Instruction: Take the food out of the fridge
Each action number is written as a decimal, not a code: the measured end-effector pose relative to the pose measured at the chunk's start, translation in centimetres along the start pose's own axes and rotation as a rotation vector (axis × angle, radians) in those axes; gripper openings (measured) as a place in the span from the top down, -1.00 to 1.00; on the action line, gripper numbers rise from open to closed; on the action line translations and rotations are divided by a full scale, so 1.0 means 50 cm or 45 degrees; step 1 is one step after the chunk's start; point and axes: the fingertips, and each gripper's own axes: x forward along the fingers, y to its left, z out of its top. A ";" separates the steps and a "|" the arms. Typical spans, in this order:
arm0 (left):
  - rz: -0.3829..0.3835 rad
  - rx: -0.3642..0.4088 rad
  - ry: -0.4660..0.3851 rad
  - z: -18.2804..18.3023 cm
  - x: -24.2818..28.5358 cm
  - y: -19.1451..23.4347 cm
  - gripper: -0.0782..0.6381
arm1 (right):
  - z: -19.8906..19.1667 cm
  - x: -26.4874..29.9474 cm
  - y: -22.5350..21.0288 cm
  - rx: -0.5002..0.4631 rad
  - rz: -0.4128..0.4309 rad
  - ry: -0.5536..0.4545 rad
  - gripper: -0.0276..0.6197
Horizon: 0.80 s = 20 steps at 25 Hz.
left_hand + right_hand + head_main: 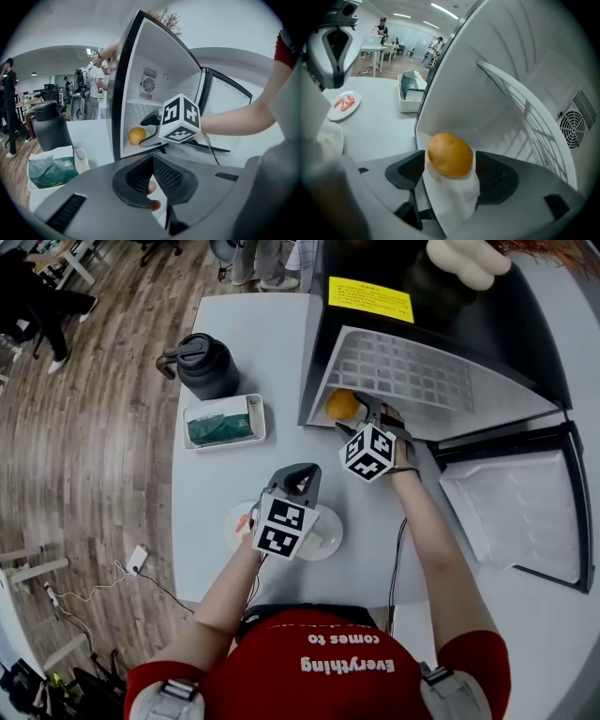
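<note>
A round orange food (341, 405) lies on the white floor of the open black mini fridge (441, 324), near its front left corner. My right gripper (361, 416) reaches into the fridge and stands open, one jaw on each side of the food (450, 153), which nearly fills the gap. From the left gripper view the same food (137, 136) shows behind the right gripper's marker cube (180, 119). My left gripper (302, 476) hovers over a white plate (323, 538) with its tips together (152, 161). A small pink-red bit shows in the gap behind the tips; I cannot tell what it is.
The fridge door (516, 507) lies swung open to the right. A black jug (208, 365) and a white tray with a green packet (223, 423) stand left of the fridge. A small plate with red food (344, 103) sits near the table's front. People stand in the room beyond.
</note>
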 end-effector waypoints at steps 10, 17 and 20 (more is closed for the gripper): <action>-0.015 -0.004 0.016 -0.010 0.004 -0.002 0.78 | 0.012 0.047 -0.021 -0.110 -0.107 0.022 -0.05; -0.015 0.022 0.016 -0.011 -0.009 -0.009 0.78 | 0.019 0.001 -0.002 -0.061 -0.115 -0.012 -0.05; -0.006 0.030 0.003 -0.003 -0.025 -0.014 0.78 | 0.026 -0.034 0.003 -0.016 -0.120 -0.034 -0.05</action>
